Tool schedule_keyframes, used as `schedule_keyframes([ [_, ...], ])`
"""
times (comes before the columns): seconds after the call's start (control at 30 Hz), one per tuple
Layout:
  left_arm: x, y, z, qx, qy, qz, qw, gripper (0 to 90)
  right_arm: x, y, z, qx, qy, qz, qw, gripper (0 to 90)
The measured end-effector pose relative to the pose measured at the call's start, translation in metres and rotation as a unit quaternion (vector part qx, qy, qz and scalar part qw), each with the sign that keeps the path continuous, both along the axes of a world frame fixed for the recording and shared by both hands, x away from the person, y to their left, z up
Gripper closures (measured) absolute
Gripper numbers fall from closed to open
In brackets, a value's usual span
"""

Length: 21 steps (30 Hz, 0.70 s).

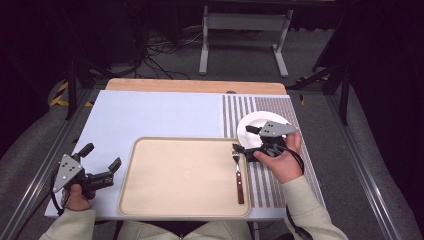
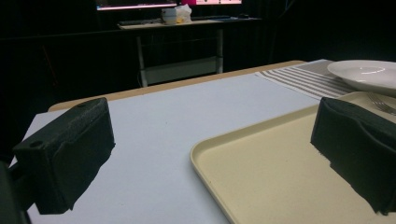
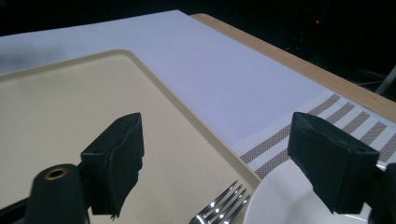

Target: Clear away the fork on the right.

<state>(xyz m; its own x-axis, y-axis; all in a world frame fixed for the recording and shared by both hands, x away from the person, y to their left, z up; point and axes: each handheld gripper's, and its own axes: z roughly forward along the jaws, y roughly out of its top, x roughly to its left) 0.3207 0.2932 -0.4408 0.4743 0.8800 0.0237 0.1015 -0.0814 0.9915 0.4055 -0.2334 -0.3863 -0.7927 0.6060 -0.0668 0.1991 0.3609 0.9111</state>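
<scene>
A fork (image 1: 239, 175) with a brown handle lies along the right side of a beige tray (image 1: 185, 175), tines pointing away from me. A white plate (image 1: 256, 124) sits on a striped placemat (image 1: 270, 180) just right of the tray. My right gripper (image 1: 245, 139) hovers open over the tray's far right corner, beside the plate's near rim, with nothing between its jaws. In the right gripper view the fork's tines (image 3: 222, 210) and the plate (image 3: 289, 200) lie just below the open gripper (image 3: 219, 154). My left gripper (image 1: 101, 156) rests open left of the tray, holding nothing.
A pale blue mat (image 1: 160, 112) covers the wooden table (image 1: 195, 85). The left gripper view looks between the open jaws across the mat to the tray's edge (image 2: 261, 172) and the plate (image 2: 364, 74). Behind the table, a white desk frame (image 1: 245, 30) and cables stand on the floor.
</scene>
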Motion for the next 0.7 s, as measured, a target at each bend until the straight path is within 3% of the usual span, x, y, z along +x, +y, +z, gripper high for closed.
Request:
schedule_keyframes([
  [0.33,0.0,-0.001,0.0,0.0,0.0,-0.001,1.0,0.1,-0.025,-0.028,-0.005,0.051,-0.029,-0.007,0.9982,17.7],
  [0.43,0.0,-0.001,0.0,-0.001,0.0,-0.001,1.0,0.1,-0.03,-0.034,-0.008,0.058,-0.038,-0.011,0.9975,17.1],
  [0.7,0.001,-0.001,0.001,-0.002,-0.003,-0.001,1.0,0.1,-0.043,-0.053,-0.022,0.067,-0.033,-0.032,0.9967,16.7],
])
